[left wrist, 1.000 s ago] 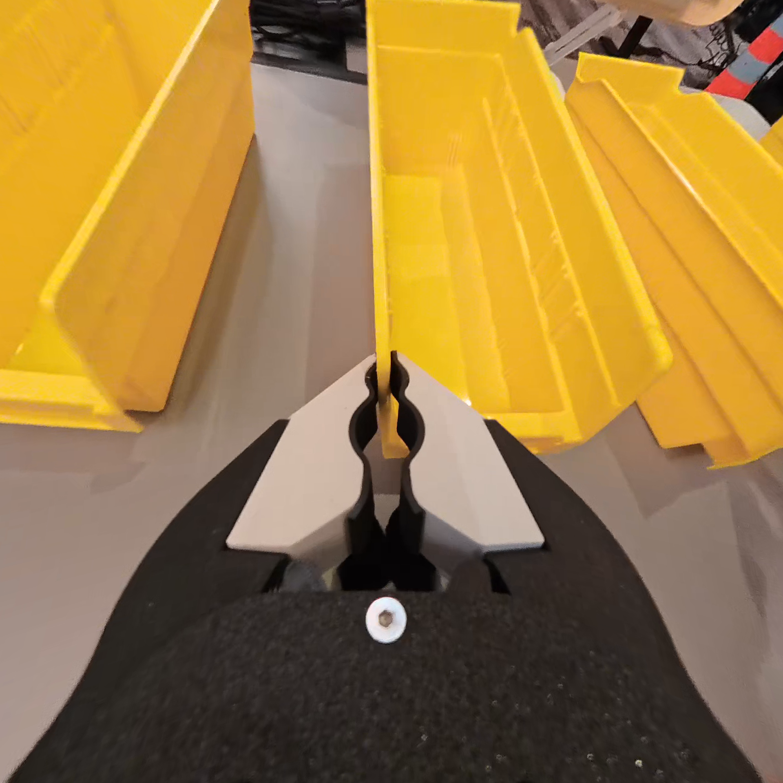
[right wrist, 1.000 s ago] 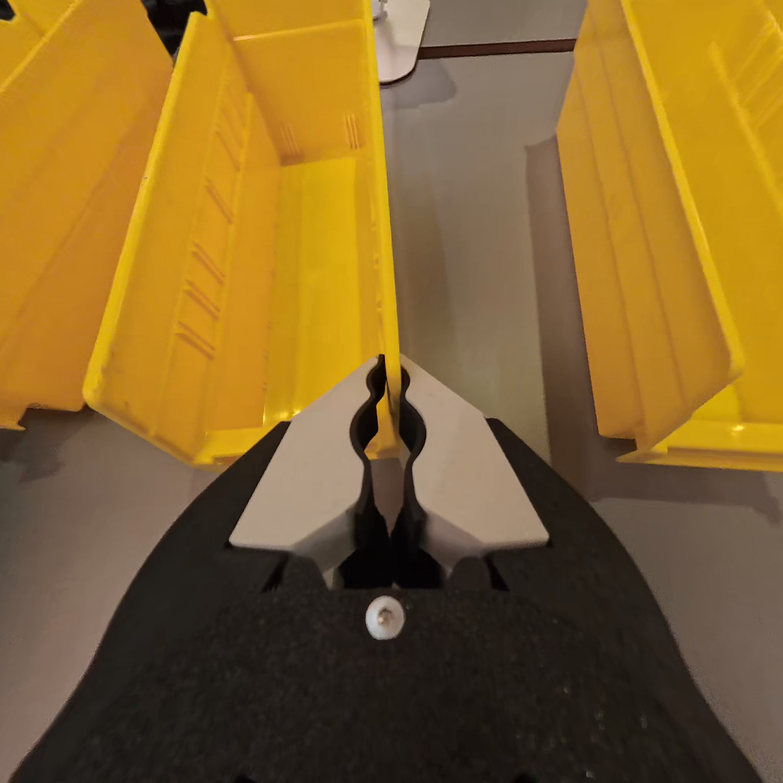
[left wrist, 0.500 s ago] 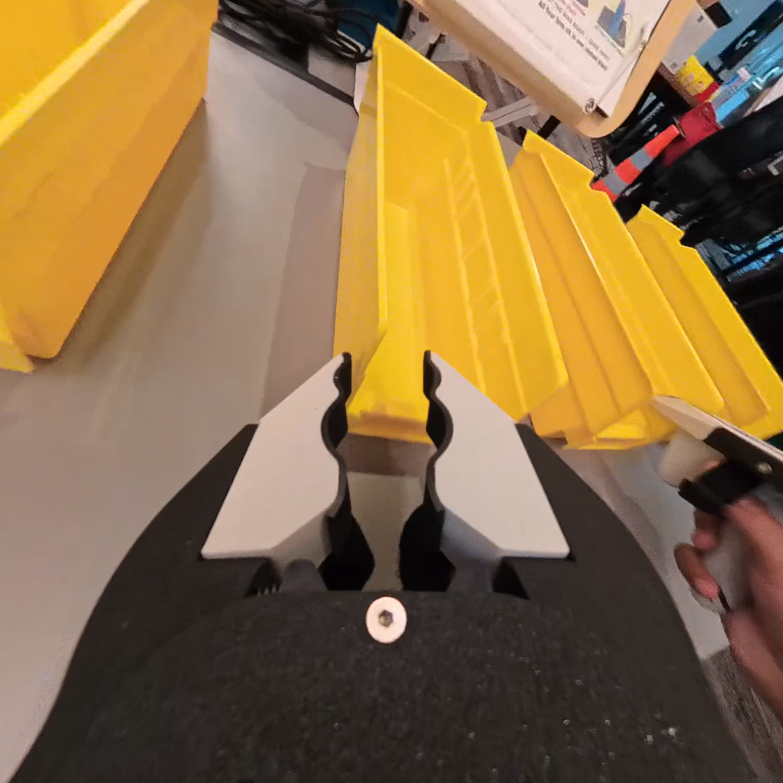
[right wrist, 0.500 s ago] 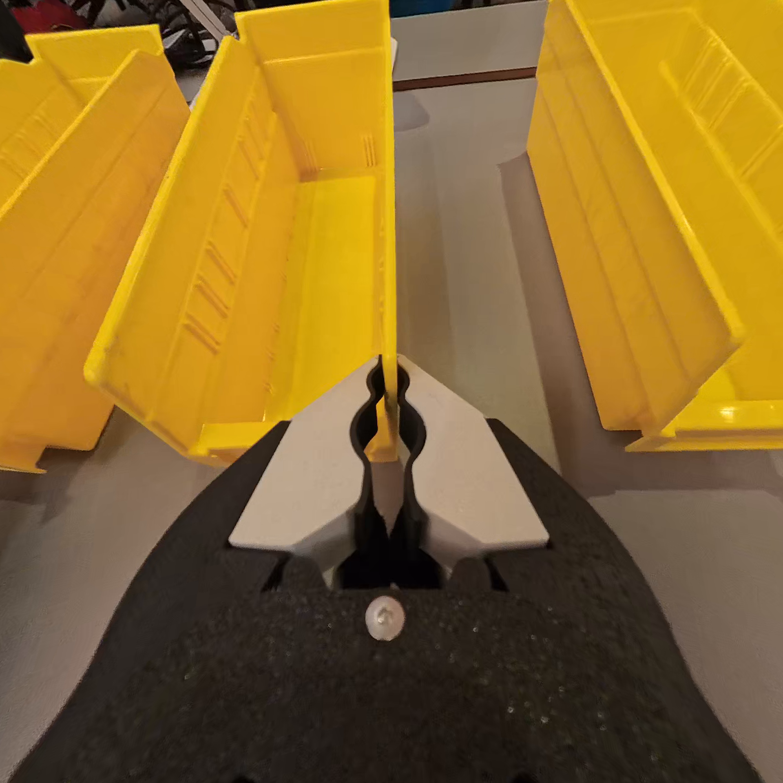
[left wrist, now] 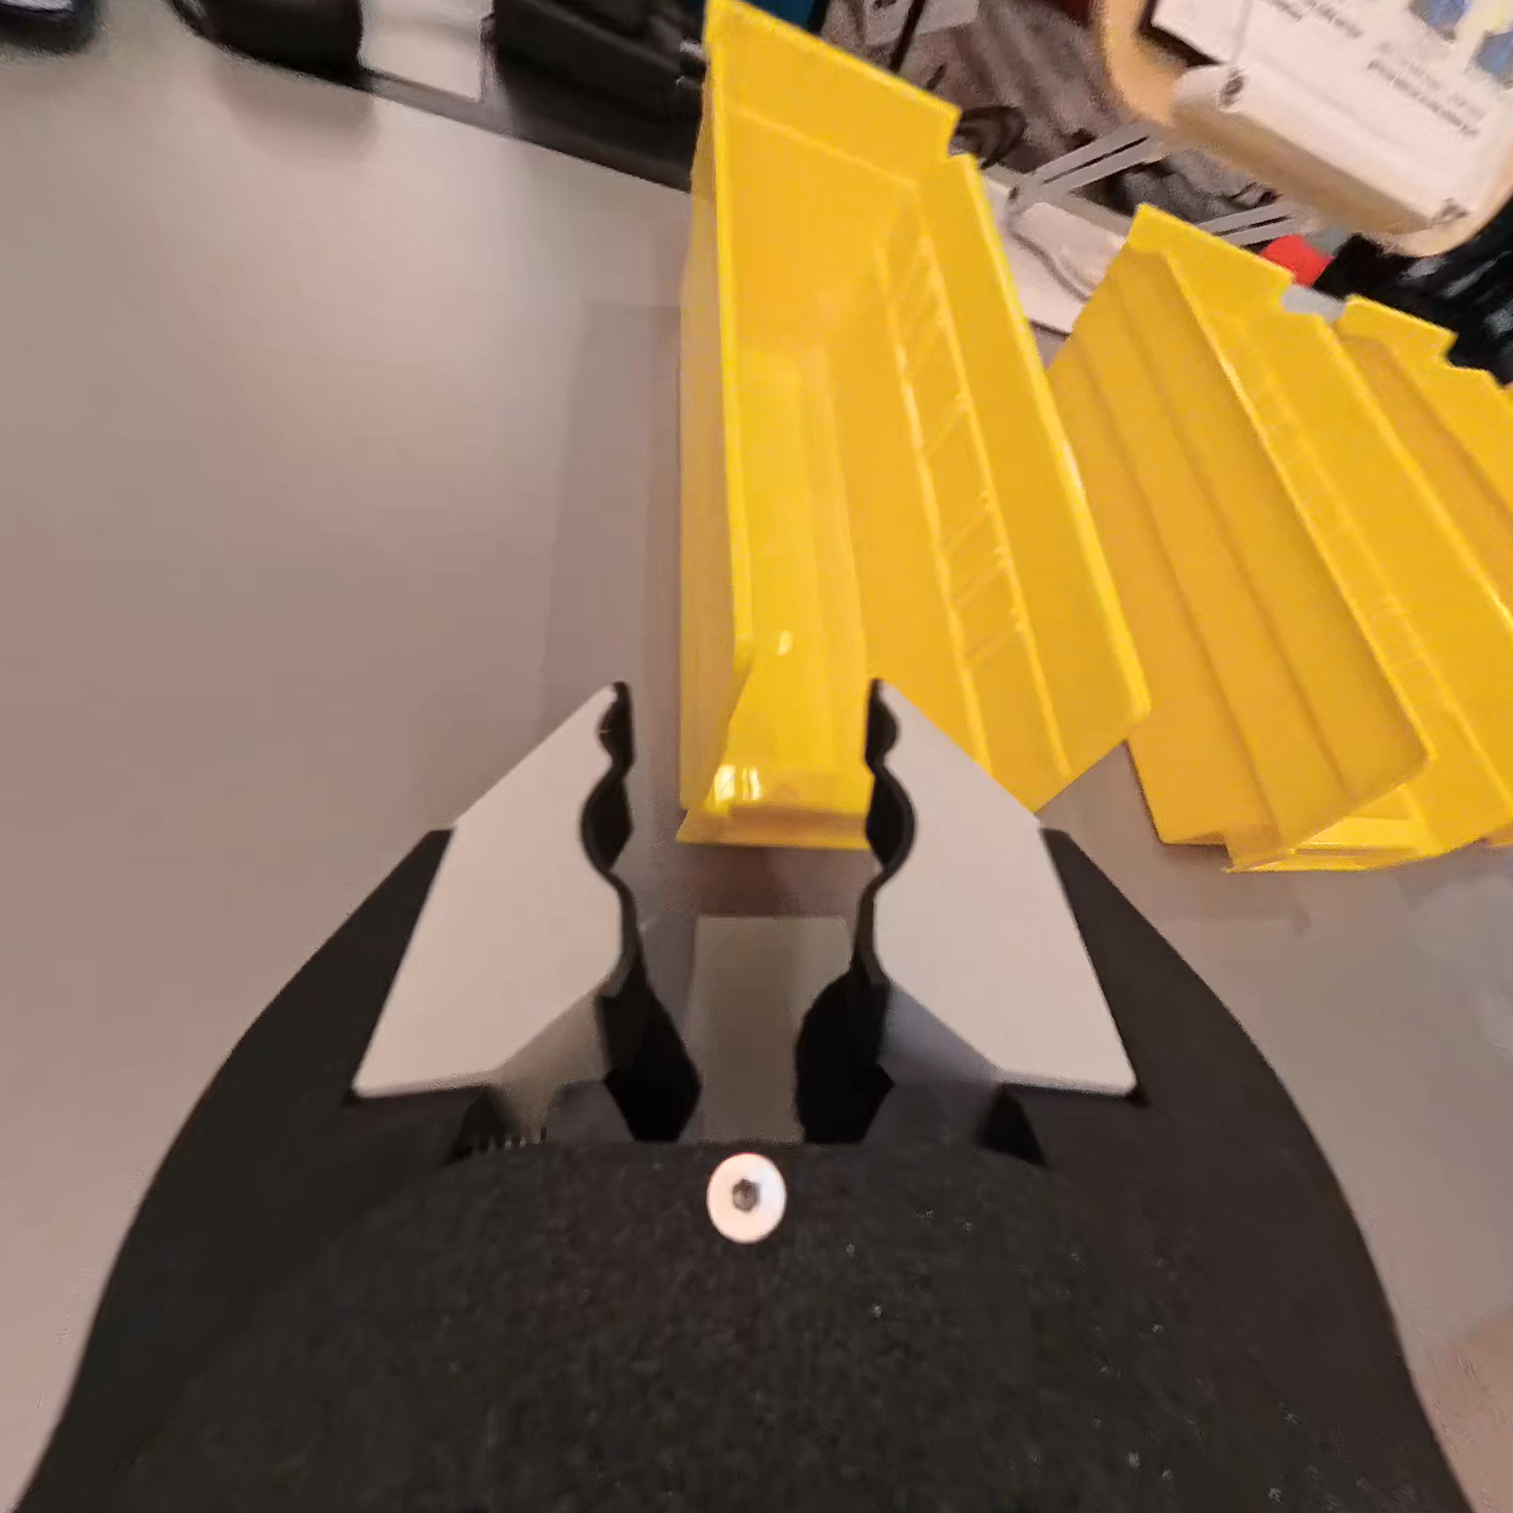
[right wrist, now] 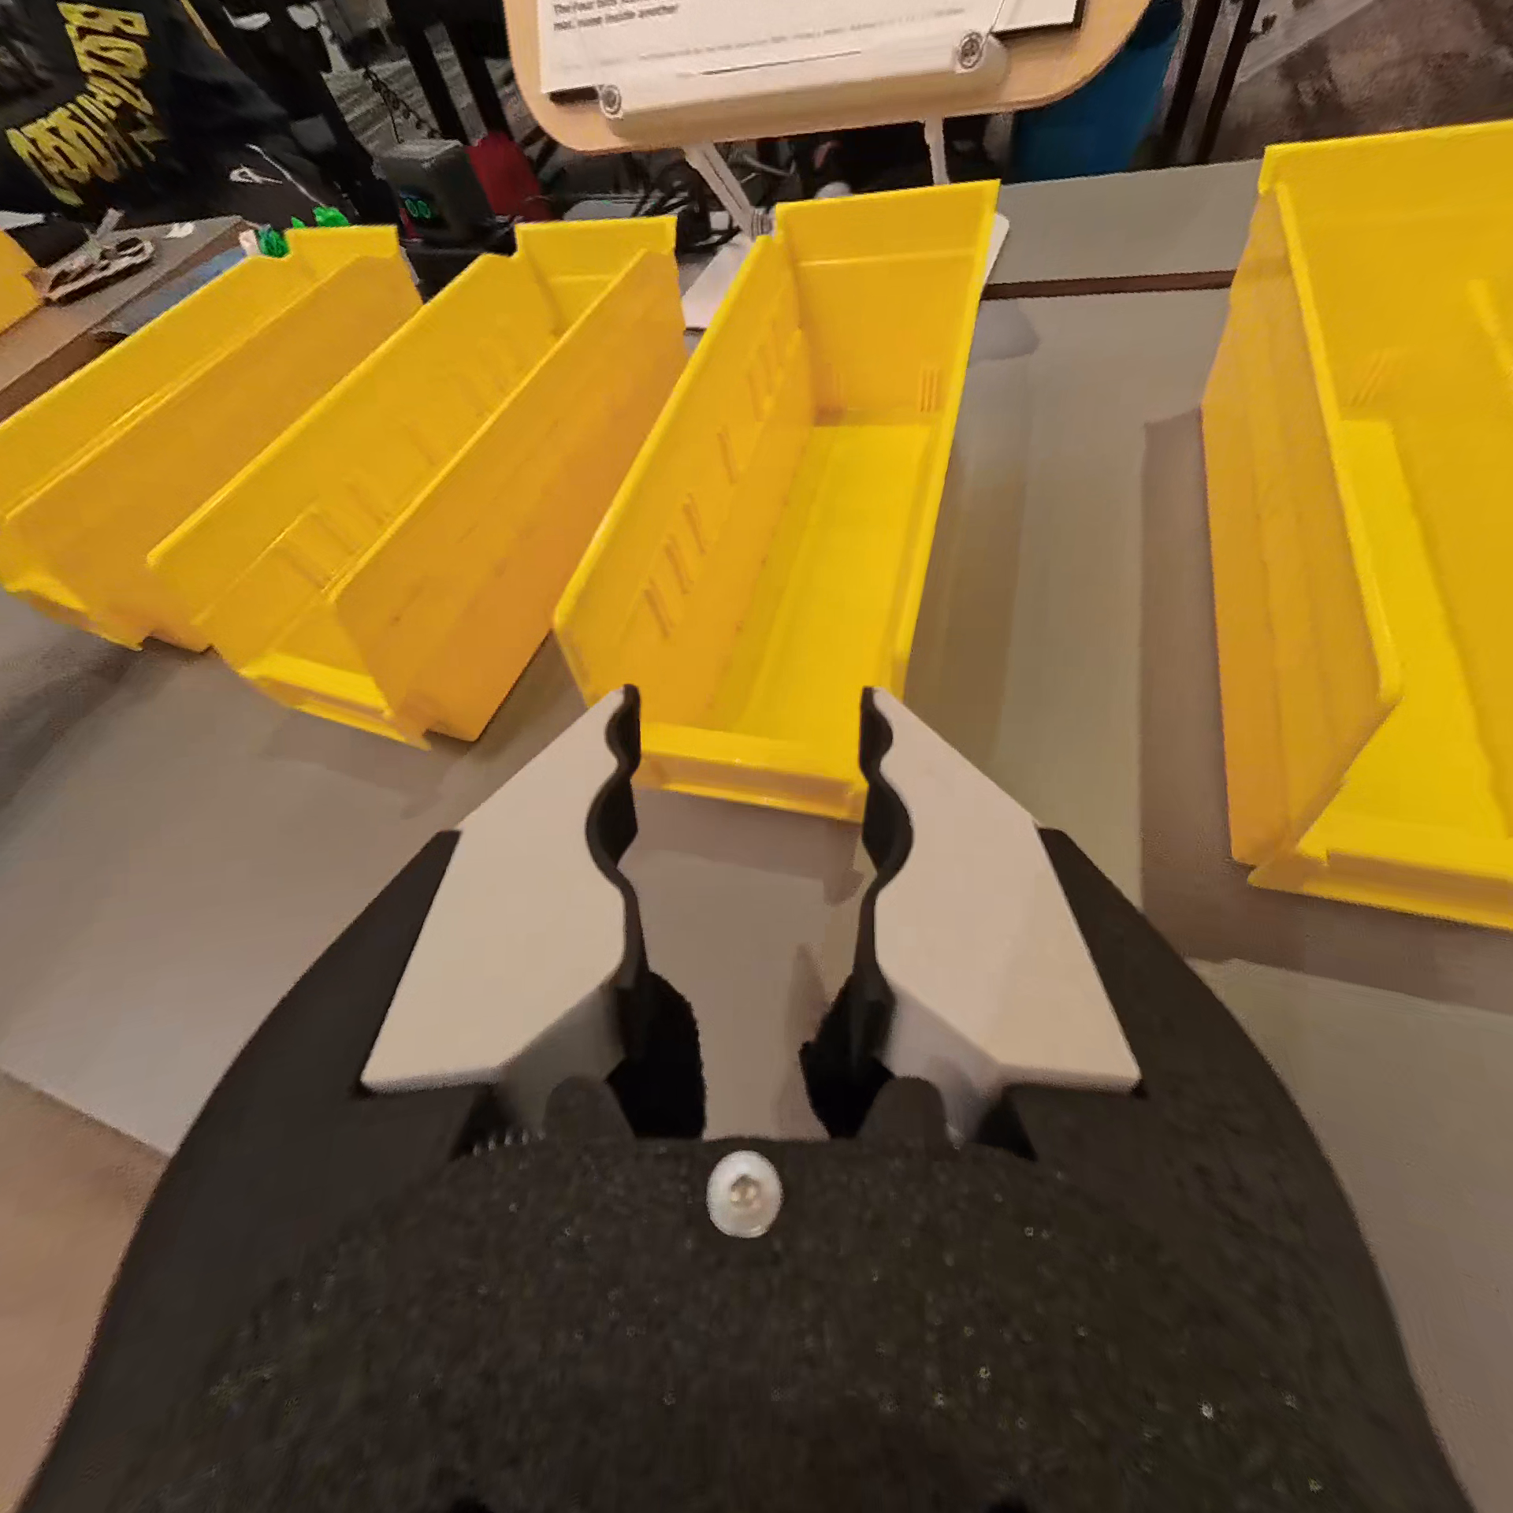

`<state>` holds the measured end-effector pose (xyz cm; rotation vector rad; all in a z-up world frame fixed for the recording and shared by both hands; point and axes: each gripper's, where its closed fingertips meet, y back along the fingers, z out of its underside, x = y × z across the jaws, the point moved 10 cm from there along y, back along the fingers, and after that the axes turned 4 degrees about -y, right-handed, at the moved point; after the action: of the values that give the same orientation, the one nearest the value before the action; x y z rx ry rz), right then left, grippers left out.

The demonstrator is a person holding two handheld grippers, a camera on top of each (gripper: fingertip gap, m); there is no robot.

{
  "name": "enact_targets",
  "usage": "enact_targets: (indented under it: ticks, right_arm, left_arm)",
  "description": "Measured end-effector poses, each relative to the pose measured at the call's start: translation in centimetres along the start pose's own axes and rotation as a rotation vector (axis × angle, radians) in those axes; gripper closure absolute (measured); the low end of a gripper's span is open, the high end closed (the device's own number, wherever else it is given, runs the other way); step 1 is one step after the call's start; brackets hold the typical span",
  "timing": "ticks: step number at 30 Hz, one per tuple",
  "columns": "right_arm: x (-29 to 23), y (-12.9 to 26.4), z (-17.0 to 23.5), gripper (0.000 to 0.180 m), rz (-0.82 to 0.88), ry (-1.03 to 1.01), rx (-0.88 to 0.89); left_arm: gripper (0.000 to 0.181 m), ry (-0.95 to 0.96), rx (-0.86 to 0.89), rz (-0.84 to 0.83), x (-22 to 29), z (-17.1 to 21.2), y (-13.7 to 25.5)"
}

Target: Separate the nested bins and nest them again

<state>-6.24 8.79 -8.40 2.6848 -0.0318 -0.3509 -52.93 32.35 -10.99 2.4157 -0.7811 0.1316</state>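
Note:
Several long yellow bins stand side by side on the grey table. In the right wrist view the middle bin (right wrist: 819,524) stands flat and empty just beyond my open right gripper (right wrist: 747,720), which holds nothing. Two more bins (right wrist: 426,491) lie to its left and one bin (right wrist: 1375,508) to its right. In the left wrist view the same middle bin (left wrist: 868,458) lies just ahead of my open, empty left gripper (left wrist: 745,720). Other bins (left wrist: 1277,557) stand to its right.
The grey table (left wrist: 327,491) is bare to the left of the bin in the left wrist view. A board on a stand (right wrist: 786,65) is behind the bins. A dark box (right wrist: 434,196) and clutter lie at the table's far edge.
Both grippers let go of the middle bin's side walls, opened wide and drew back. The bin now rests flat on the table. The right view rose and shows more bins.

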Motion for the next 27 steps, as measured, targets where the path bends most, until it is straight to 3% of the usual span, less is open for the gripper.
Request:
enact_targets:
  ticks: [2, 4, 12, 16, 19, 21, 23, 27]
  right_arm:
    - [-0.7, 1.1, 0.8, 0.128, -0.009, 0.005, 0.017]
    - [-1.1, 2.3, 1.6, 0.128, -0.008, 0.019, 0.026]
    - [-0.2, 5.4, 2.4, 0.127, 0.017, 0.086, 0.086]
    - [0.6, 5.1, 2.5, 0.121, 0.03, 0.104, 0.079]
    - [0.6, 5.0, 2.5, 0.12, 0.038, 0.124, 0.076]
    - [0.5, 4.9, 2.5, 0.12, 0.024, 0.118, 0.075]
    - [0.5, 4.8, 2.6, 0.12, -0.004, 0.095, 0.061]
    - [1.3, 5.0, 2.5, 0.113, -0.035, 0.064, 0.068]
  left_arm:
    - [0.153, -0.016, 0.009, 0.023, 0.2, 0.0, -1.0]
    - [0.178, -0.023, -0.007, -0.087, -0.1, 0.4, -1.4]
    - [0.178, -0.002, -0.059, -0.131, 2.1, 2.5, 1.5]
    - [0.175, 0.097, -0.049, -0.095, 2.9, 3.4, 2.1]
    - [0.151, 0.151, -0.116, -0.05, 3.7, 4.6, 1.7]
    - [0.144, 0.127, -0.113, -0.049, 4.1, 4.7, 1.8]
    - [0.125, 0.075, -0.09, -0.09, 4.2, 4.4, 2.8]
    - [0.114, -0.037, 0.091, -0.094, 5.9, 3.6, 7.2]
